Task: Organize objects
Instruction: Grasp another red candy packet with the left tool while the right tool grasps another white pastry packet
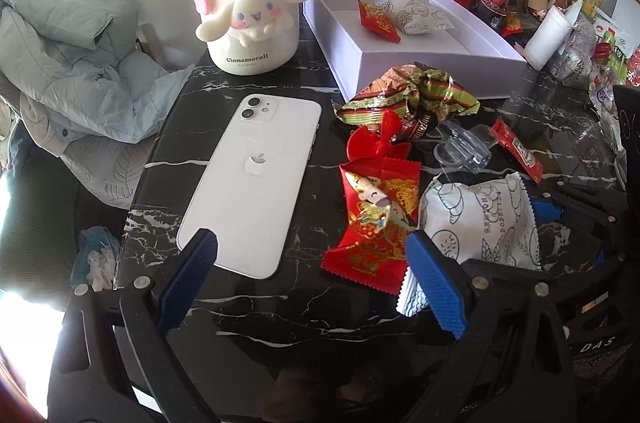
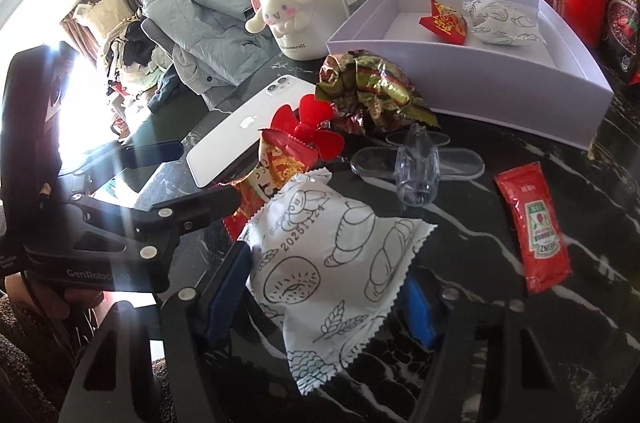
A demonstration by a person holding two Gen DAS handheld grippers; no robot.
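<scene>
A white snack packet (image 2: 328,263) printed with bread drawings lies on the black marble table (image 2: 480,303). My right gripper (image 2: 324,273) straddles it, a blue pad against each side of it. My left gripper (image 1: 316,259) stands open low over the table: one fingertip overlaps the white phone (image 1: 256,179), the other the red snack packet (image 1: 376,219). Nothing is held between them. The open white box (image 2: 480,79) behind holds one red and one white packet.
Crumpled foil wrapper (image 1: 412,95), a red plastic piece (image 1: 380,139), a clear plastic holder (image 2: 416,167) and a ketchup sachet (image 2: 532,227) lie near the box. A Cinnamoroll bottle (image 1: 252,15) stands behind the phone. A grey jacket (image 1: 80,55) is heaped at the left; food packages crowd the right.
</scene>
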